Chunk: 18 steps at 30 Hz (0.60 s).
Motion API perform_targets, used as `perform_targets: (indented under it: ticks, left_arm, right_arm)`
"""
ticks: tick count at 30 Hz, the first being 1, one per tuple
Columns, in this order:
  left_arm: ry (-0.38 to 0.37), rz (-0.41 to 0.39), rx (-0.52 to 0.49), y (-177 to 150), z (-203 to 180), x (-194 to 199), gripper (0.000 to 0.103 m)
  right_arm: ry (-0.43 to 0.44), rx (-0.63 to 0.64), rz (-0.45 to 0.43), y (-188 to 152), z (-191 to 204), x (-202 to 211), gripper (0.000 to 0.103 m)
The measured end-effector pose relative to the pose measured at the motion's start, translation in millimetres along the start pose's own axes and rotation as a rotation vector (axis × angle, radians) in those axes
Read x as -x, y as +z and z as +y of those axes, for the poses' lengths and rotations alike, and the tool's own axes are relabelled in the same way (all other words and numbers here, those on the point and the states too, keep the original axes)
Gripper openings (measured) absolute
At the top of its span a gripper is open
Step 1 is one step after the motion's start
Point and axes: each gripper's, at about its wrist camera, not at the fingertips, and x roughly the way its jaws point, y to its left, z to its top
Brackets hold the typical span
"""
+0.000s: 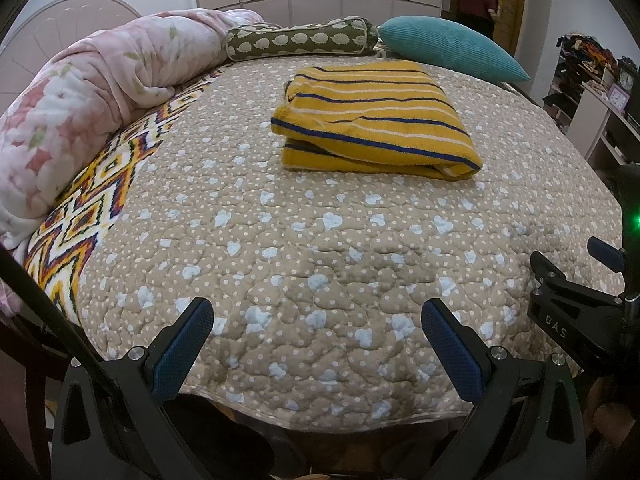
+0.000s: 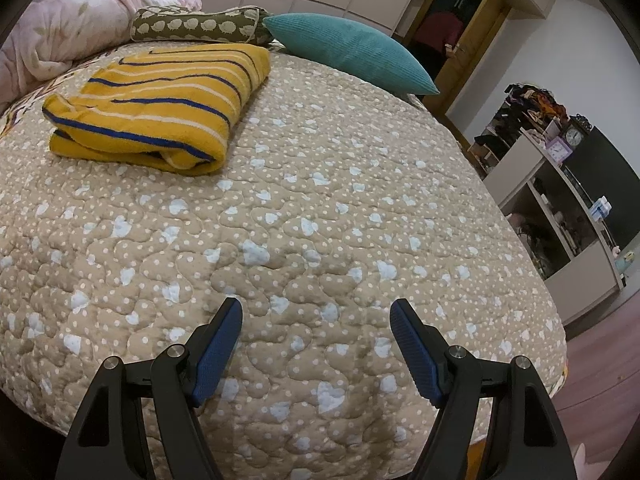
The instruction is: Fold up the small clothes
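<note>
- The yellow striped cloth (image 1: 374, 118) lies folded in a neat pile on the bed (image 1: 304, 264), near the far end, close to the pillows.
- It looks like the folding of this one is done. I see no other small clothes on the bed waiting to be folded, so little seems left here.
- The left gripper (image 1: 316, 320) has its fingers wide apart and holds nothing. It hangs over the near edge of the bed, well away from the cloth.
- The right gripper (image 2: 316, 320) also has its fingers wide apart and empty, over the bare quilt.
- Count: one folded cloth, two grippers, one teal pillow (image 1: 452, 50), one green roll pillow (image 1: 300, 38), one pink blanket (image 1: 96, 92) bunched along the left side.
</note>
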Motion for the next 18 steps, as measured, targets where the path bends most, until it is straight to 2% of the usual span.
perform_targets:
  ticks: [18]
  left_arm:
    - [0.003, 0.001, -0.006, 0.0, -0.9, 0.4, 0.103]
  right_arm:
    - [0.018, -0.012, -0.018, 2.7, 0.3, 3.4, 0.080]
